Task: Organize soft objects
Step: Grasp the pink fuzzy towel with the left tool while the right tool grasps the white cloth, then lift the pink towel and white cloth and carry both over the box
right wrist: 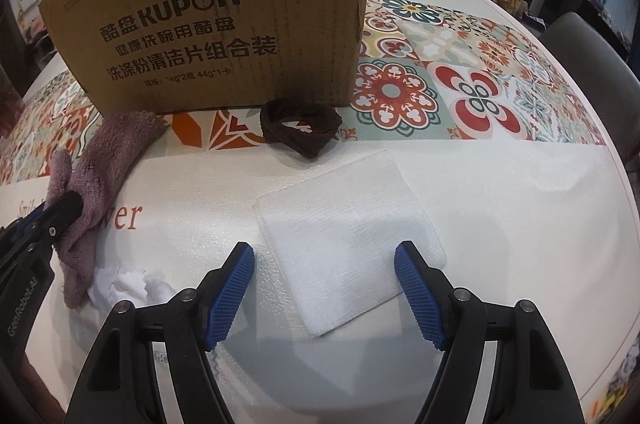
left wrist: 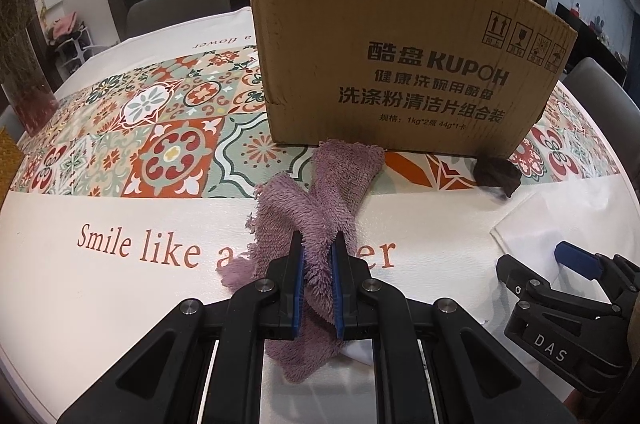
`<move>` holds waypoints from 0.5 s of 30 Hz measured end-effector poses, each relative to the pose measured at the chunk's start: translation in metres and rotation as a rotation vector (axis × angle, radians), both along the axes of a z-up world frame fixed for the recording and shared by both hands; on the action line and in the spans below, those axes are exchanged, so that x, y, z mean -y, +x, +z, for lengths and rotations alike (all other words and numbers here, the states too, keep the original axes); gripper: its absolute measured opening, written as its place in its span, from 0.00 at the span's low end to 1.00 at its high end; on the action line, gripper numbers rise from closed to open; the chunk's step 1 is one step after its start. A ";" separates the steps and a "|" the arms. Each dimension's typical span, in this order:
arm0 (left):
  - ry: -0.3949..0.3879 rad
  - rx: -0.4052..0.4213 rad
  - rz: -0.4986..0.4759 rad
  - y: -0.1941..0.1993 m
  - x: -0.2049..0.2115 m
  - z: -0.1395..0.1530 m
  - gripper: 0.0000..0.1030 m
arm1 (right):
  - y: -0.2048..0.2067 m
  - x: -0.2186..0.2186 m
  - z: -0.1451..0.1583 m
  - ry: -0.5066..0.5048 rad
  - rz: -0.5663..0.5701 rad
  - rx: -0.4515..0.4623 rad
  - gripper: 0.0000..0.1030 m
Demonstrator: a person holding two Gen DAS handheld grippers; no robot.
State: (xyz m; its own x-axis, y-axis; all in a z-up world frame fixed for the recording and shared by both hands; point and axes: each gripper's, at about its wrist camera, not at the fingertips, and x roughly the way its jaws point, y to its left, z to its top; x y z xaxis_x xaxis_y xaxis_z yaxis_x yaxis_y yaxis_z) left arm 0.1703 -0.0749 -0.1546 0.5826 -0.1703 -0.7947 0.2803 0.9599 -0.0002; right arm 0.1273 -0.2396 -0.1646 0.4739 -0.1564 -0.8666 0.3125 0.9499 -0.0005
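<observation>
My left gripper (left wrist: 318,248) is shut on a purple fluffy towel (left wrist: 320,192) that stretches from the jaws to the foot of a cardboard box (left wrist: 392,64). In the right wrist view the towel (right wrist: 104,160) lies at the left, with the left gripper (right wrist: 60,212) on it. My right gripper (right wrist: 324,256) is open and empty, its fingers either side of the near part of a folded white cloth (right wrist: 348,236) on the table. A dark brown headband (right wrist: 300,128) lies against the box (right wrist: 224,16). A crumpled white piece (right wrist: 124,282) lies by the towel's near end.
The round table carries a white cloth with a tile pattern (left wrist: 160,128) and red lettering. Grey chairs (right wrist: 592,56) stand at the far side. A vase with dried flowers (left wrist: 24,80) stands at the far left edge.
</observation>
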 end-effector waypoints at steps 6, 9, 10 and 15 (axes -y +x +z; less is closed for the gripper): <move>0.000 -0.005 -0.006 0.000 0.000 -0.001 0.13 | -0.002 0.001 0.000 0.008 -0.001 0.017 0.65; -0.001 -0.005 -0.004 -0.001 0.000 0.000 0.13 | -0.001 0.005 0.003 0.018 -0.008 0.031 0.41; -0.001 -0.005 -0.005 -0.001 0.001 0.000 0.13 | 0.000 0.006 0.003 0.017 -0.011 0.032 0.27; 0.003 0.000 -0.012 -0.005 0.003 0.002 0.13 | 0.000 0.009 0.004 0.026 -0.015 0.038 0.08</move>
